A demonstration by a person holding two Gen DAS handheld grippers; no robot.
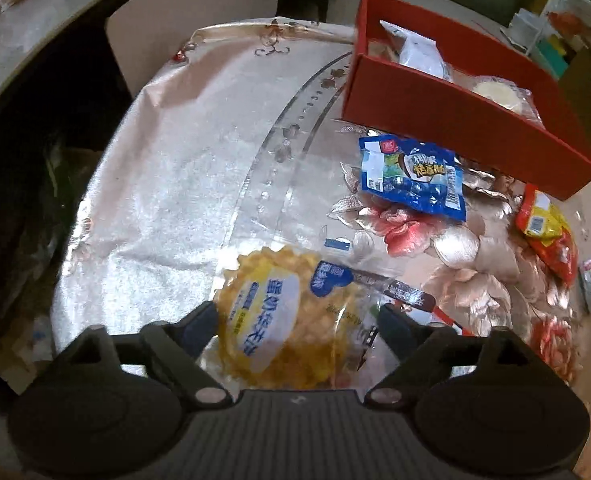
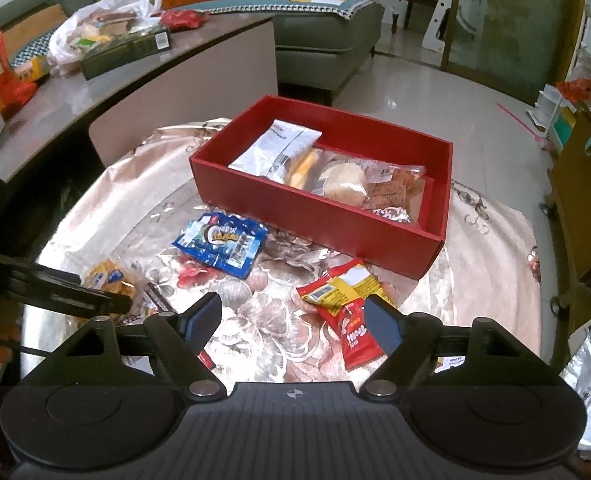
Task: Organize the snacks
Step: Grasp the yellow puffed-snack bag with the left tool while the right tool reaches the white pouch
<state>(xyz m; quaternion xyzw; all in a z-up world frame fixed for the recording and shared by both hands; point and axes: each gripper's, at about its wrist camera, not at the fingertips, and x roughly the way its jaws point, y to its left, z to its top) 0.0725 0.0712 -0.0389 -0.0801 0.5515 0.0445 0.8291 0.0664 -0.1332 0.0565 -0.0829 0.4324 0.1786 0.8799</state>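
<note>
Left wrist view: the left gripper (image 1: 297, 320) stands wide open around the yellow cake packet (image 1: 279, 316), pads not pressing it. The right gripper (image 2: 293, 322) gapes empty above the red-yellow packet (image 2: 345, 300). A blue packet (image 2: 221, 246) lies beyond, near the red box (image 2: 319, 220) on the floral tablecloth (image 1: 175, 184); a sofa (image 2: 327, 40) stands behind.

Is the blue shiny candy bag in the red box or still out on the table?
Out. The blue shiny candy bag lies flat on the flowery tablecloth, in front of the red cardboard box, outside its wall.
</note>
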